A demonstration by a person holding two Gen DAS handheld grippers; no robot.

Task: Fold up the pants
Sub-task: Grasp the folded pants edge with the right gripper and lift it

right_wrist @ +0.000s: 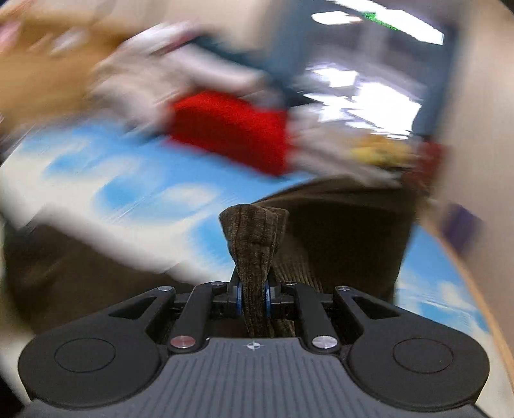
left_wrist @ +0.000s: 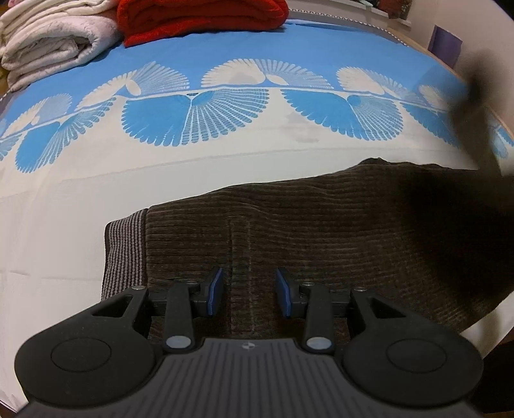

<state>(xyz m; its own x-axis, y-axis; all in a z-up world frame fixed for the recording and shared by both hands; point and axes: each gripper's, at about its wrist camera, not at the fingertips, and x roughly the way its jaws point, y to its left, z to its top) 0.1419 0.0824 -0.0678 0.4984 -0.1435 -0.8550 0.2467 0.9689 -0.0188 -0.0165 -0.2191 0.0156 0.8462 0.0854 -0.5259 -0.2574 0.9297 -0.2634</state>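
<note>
My right gripper (right_wrist: 253, 297) is clamped on a bunched fold of the brown corduroy pants (right_wrist: 253, 238), the cloth rising between the blue pads; everything beyond is smeared with blur. My left gripper (left_wrist: 249, 294) hangs with its jaws apart just above the pants (left_wrist: 289, 218), nothing between them. The pants lie on the near white part of the blue-and-white patterned bedsheet (left_wrist: 225, 151), striped waistband (left_wrist: 123, 247) to the left. Far off sit a red folded blanket (left_wrist: 199, 19) and pale folded blankets (left_wrist: 48, 38).
</note>
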